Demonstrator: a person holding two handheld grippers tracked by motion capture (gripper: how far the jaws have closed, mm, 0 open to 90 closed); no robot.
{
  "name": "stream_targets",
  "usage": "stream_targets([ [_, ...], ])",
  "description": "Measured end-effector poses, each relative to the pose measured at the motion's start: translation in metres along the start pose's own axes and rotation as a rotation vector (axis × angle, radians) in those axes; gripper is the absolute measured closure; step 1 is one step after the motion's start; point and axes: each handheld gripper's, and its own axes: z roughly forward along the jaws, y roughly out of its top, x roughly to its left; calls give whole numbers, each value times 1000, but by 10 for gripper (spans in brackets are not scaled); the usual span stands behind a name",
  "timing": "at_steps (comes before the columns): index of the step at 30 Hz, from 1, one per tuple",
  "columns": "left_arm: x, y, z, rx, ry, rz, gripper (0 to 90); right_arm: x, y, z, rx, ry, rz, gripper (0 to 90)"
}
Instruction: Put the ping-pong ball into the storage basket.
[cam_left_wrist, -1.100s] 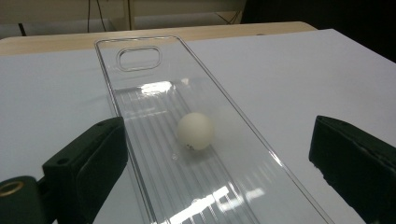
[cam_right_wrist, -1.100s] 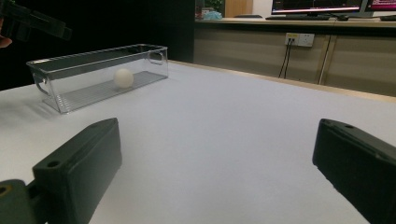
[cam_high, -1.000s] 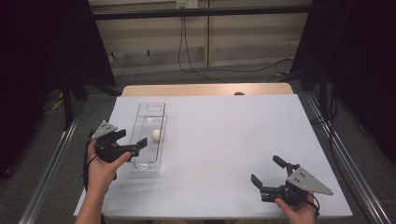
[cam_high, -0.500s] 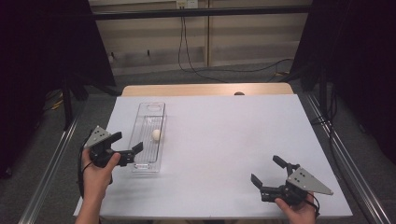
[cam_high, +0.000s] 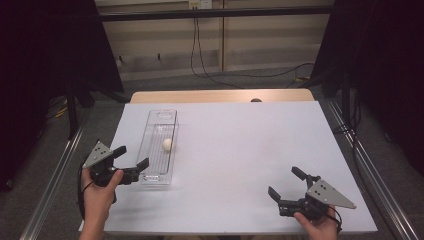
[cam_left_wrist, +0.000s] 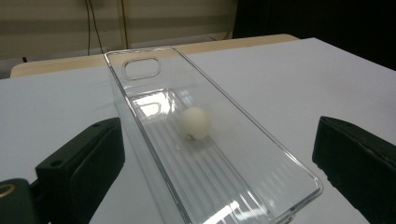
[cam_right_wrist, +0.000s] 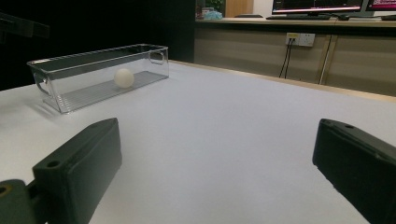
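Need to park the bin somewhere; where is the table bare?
Bare: the whole stretch between the clear bin and the right tool, out to the far edge. Crowded only at the near-left corner, where the left tool sits by the bin.

Bright even table, dark surround, all views slightly soft.
Glare on clear bin (cam_left_wrist: 154, 105) floor at 11 o'clock; near jaws blurred.

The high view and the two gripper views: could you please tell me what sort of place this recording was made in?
Probably a lab or office set up for recording: a white table flanked by black curtains, cables trailing across the floor, and computer monitors on a counter behind.
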Motion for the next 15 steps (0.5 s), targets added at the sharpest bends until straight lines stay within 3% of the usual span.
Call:
stream_targets([
  [15, 0, -12, -8, -11, 1, 1, 27, 0, 0, 0, -5, -8, 2, 10],
])
